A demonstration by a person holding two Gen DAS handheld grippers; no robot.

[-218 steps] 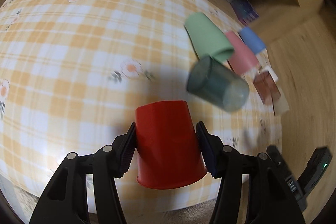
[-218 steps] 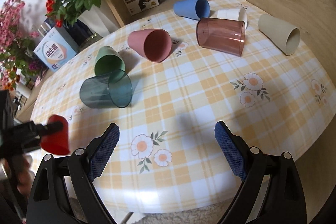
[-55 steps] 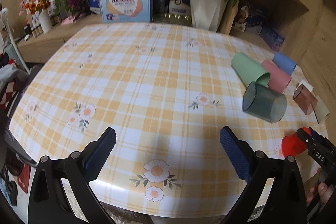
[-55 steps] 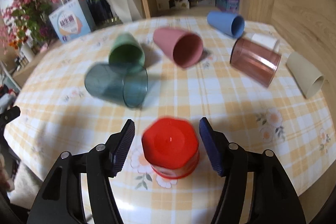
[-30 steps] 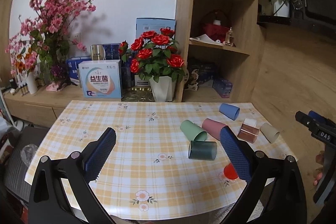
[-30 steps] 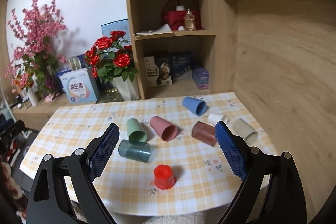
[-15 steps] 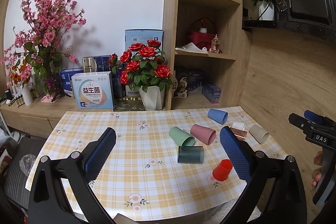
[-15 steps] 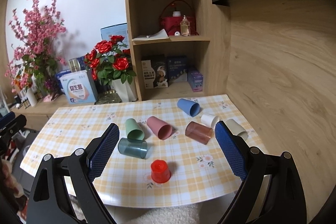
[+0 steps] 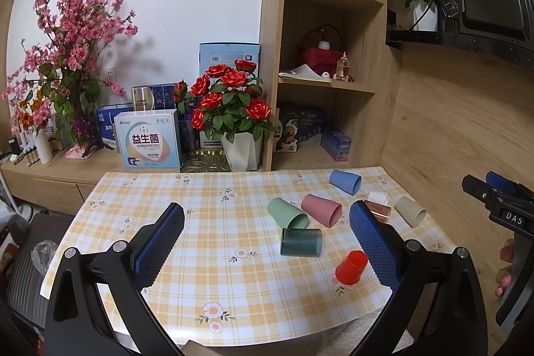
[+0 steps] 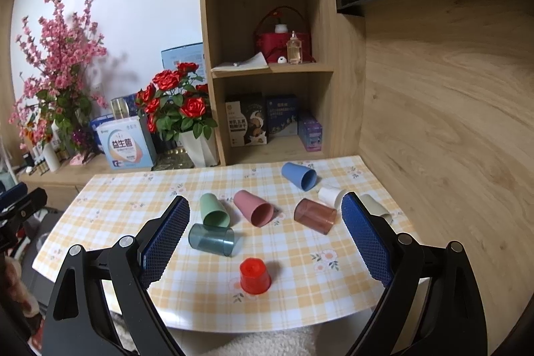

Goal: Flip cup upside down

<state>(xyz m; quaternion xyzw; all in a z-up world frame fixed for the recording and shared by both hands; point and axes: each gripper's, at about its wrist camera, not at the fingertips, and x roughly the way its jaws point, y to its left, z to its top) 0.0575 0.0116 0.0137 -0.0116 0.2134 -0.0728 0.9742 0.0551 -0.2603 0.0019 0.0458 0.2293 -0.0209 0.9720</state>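
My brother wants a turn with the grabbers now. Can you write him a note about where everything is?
Left gripper: open, empty, held back from the table.
Right gripper: open, empty, held back too.
Red cup: standing upside down, alone, near the front edge of the checked table.
Done: the red cup is flipped and let go.
Left: seven other cups lie on their sides behind it, the nearest being the dark teal cup. Flip them only if asked.

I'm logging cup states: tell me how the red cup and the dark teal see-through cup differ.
Pose: the red cup stands upside down, base up; the dark teal cup lies on its side.
Look: the red cup is opaque; the teal cup is translucent.
Place: the red cup sits nearer the table's front edge than the teal cup.
Both rest free on the checked tablecloth.
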